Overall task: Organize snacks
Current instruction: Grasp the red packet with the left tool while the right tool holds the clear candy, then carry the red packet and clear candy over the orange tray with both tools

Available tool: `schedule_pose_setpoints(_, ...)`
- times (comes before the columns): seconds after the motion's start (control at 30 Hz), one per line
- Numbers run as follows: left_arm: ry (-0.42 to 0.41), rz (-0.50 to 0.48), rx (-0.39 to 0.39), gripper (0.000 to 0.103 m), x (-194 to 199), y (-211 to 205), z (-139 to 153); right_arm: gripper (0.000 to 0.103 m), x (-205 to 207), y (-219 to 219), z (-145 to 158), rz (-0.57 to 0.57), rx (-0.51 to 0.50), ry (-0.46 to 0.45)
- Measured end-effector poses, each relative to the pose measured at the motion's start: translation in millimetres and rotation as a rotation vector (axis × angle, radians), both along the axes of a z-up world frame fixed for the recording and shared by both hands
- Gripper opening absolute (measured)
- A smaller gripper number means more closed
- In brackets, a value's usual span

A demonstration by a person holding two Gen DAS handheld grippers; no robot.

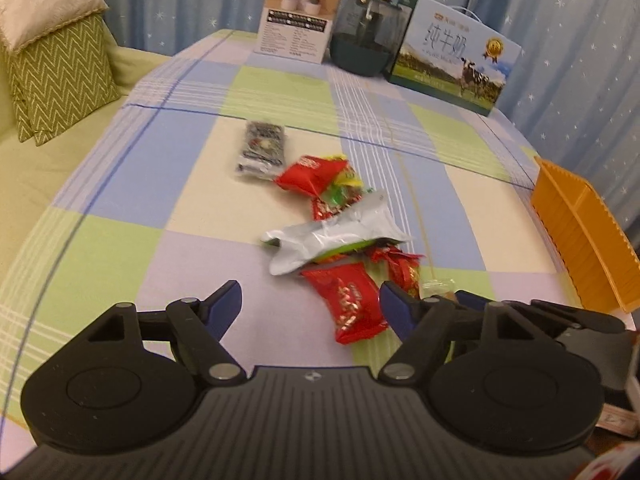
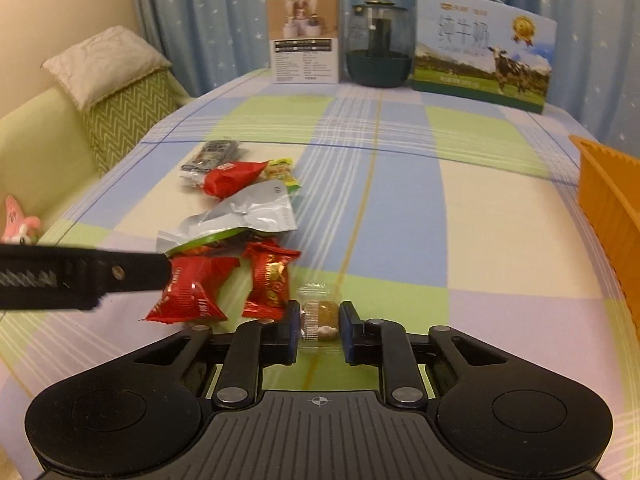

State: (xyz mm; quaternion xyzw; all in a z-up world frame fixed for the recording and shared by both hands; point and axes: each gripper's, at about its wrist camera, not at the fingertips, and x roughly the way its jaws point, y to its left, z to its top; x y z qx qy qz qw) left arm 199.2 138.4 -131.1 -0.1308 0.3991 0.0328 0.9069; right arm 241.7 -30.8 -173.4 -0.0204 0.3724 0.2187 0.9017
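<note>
A heap of snack packets lies on the checked tablecloth (image 1: 120, 184): a dark packet (image 1: 262, 148), red packets (image 1: 310, 176), a silver pouch (image 1: 336, 236) and a red packet (image 1: 352, 304) nearest me. My left gripper (image 1: 310, 304) is open, its jaws on either side of that near red packet. My right gripper (image 2: 319, 320) is shut on a small clear-wrapped snack (image 2: 320, 312) low over the cloth, right of two red packets (image 2: 192, 288). The left gripper's body (image 2: 80, 276) crosses the right wrist view.
An orange slatted bin (image 1: 580, 236) stands at the table's right edge, also in the right wrist view (image 2: 612, 200). A white box (image 1: 298, 16), a dark glass jar (image 1: 368, 36) and a milk carton (image 1: 452, 56) line the back. Green cushions (image 1: 52, 76) lie left.
</note>
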Motion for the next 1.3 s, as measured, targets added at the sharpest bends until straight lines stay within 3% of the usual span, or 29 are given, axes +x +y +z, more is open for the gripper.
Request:
schedule_pose_setpoints(0.17, -0.006, -0.014, 0.033, 0.071, 9, -16, -3, 0.021, -3, -19, 7, -0.05, 0.013, -0.011)
schedule_pose_setpoints(0.37, 0.018, -0.023, 0.067, 0.051, 22, -27, -11, 0.021, -2, -36, 8, -0.076, 0.024, 0.005)
schedule_pose_setpoints(0.47, 0.032, -0.043, 0.093, 0.033, 22, -31, -16, 0.021, -2, -41, 10, -0.083, 0.028, 0.008)
schedule_pose_setpoints(0.57, 0.046, -0.052, 0.12, 0.027, 18, -34, -16, 0.021, -5, -43, 14, -0.084, 0.03, 0.0)
schedule_pose_setpoints(0.87, -0.008, -0.068, 0.13, 0.025, -9, -54, 19, 0.021, -26, -68, 44, -0.121, 0.06, -0.059)
schedule_pose_setpoints(1.07, -0.091, -0.163, 0.112, 0.025, -9, -107, 57, 0.021, -39, -117, 70, -0.211, 0.092, -0.111)
schedule_pose_setpoints(1.3, -0.149, -0.308, 0.079, 0.025, 18, -187, 79, 0.021, -34, -200, 97, -0.357, 0.092, -0.178)
